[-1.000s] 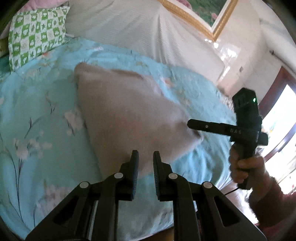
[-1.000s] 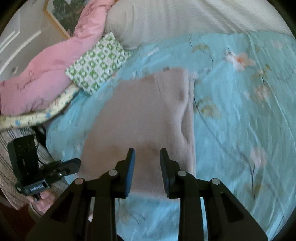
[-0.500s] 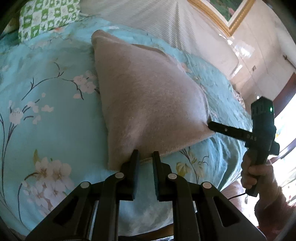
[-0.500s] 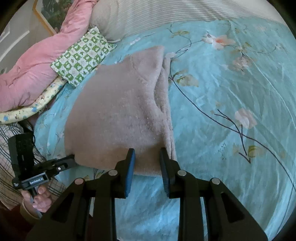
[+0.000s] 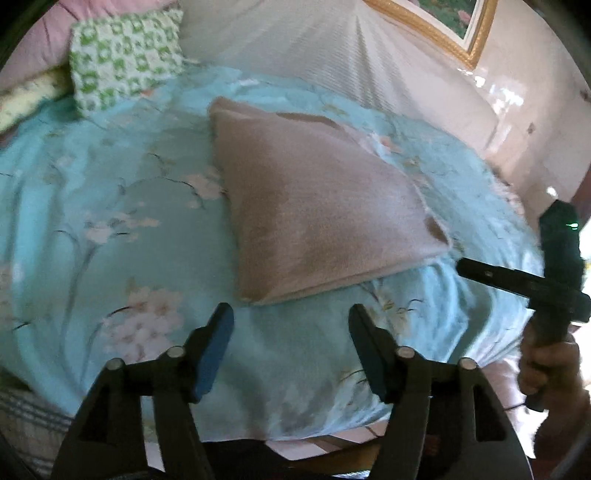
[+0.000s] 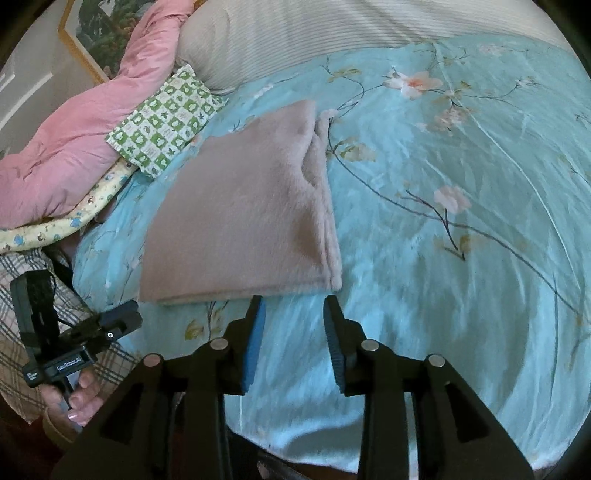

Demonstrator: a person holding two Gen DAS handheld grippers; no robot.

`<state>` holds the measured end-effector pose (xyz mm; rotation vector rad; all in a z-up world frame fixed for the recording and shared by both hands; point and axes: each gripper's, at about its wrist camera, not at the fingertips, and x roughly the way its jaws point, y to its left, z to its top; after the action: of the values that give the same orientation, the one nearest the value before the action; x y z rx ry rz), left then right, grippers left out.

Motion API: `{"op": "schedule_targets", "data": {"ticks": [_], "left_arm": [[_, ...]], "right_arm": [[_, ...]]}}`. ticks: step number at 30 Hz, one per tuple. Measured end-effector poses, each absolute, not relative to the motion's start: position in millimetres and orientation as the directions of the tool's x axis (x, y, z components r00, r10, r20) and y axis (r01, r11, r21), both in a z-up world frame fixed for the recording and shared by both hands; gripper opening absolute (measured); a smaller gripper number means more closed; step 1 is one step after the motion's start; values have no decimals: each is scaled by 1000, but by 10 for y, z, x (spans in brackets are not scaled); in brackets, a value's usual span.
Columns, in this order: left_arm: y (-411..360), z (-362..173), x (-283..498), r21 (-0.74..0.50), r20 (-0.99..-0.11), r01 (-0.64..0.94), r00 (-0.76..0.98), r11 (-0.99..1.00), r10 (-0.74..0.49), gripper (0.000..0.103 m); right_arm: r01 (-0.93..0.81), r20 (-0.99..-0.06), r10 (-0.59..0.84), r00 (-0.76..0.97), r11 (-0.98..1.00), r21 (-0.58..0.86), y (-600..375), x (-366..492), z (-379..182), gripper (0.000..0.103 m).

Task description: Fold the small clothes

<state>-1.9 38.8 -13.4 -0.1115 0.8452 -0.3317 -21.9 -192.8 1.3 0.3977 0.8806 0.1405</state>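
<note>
A folded beige fleece garment [image 5: 317,218] [image 6: 243,218] lies flat on the light blue floral bedspread [image 5: 92,192] [image 6: 461,258]. My left gripper [image 5: 290,323] hovers just short of the garment's near edge; its jaws are opening wide and hold nothing. My right gripper [image 6: 293,314] stands just in front of the garment's near right corner, its jaws opening too, with only bedspread between them. Each gripper shows in the other's view, hand-held: the right one [image 5: 480,271] at the right, the left one [image 6: 122,321] at the lower left.
A green-and-white checked pillow [image 5: 125,66] [image 6: 166,125] and a pink quilt [image 6: 74,147] lie toward the head of the bed, under a striped white cover [image 5: 332,55]. A gold-framed picture [image 5: 443,29] hangs on the wall. The bed's near edge runs just below the grippers.
Both grippers let go of the garment's near edge and drew back toward the bed's edge. The left jaws spread wide, the right ones a little. The garment now lies flat.
</note>
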Motion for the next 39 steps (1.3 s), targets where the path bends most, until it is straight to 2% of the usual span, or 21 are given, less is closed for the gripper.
{"op": "schedule_targets", "data": {"ticks": [8, 18, 29, 39], "left_arm": [[366, -213, -274, -177, -736, 219, 618, 960, -276, 66], [365, -225, -431, -98, -732, 206, 648, 974, -211, 81], [379, -125, -326, -42, -719, 163, 680, 986, -142, 83], [289, 52, -85, 0, -708, 171, 695, 985, -121, 89]], "right_arm": [[9, -734, 252, 631, 943, 332, -1685, -442, -11, 51], [-49, -749, 214, 627, 970, 237, -1441, -641, -41, 75], [-79, -719, 201, 665, 977, 199, -1383, -567, 110, 82], [-101, -716, 194, 671, 980, 171, -1313, -292, 281, 87]]}}
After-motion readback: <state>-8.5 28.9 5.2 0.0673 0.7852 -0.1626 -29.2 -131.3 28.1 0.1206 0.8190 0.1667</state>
